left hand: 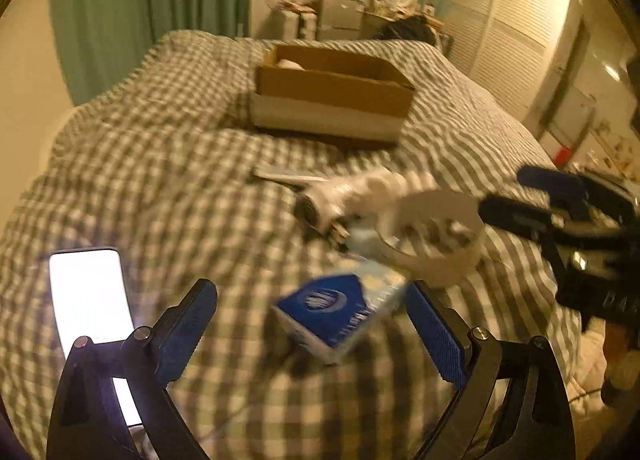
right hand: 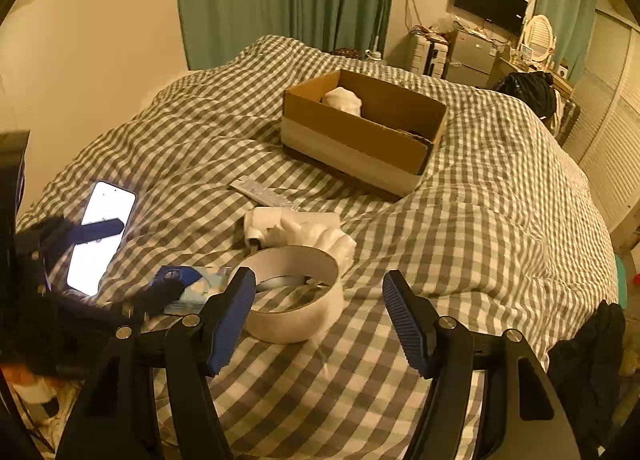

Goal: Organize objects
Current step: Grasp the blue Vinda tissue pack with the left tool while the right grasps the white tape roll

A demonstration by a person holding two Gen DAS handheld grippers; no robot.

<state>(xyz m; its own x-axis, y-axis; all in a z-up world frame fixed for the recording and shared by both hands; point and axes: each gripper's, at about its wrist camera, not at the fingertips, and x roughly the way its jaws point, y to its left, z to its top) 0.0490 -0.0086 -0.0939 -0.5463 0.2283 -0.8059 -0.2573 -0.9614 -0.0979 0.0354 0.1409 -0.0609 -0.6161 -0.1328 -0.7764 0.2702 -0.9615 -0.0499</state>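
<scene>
The left gripper [left hand: 312,324] is hovering with its jaws spread wide around a blue-and-white tissue pack [left hand: 340,312], which is lying on the checked bedspread [left hand: 180,180] between the pads without clearly touching either; the right gripper [right hand: 320,320] is likewise standing with jaws wide, holding nothing, its left pad just beside the wall of a white ring-shaped container [right hand: 296,300], the right pad well apart from it; just beyond the ring a white power adapter [right hand: 260,226] and a crumpled white cloth [right hand: 320,236] are lying together; a flat grey remote-like strip [right hand: 260,192] is resting further on; a lit phone [right hand: 100,236] is lying to the left; an open cardboard box [right hand: 360,132] is sitting farther up the bed, holding a white bundle [right hand: 344,100] in its far corner
</scene>
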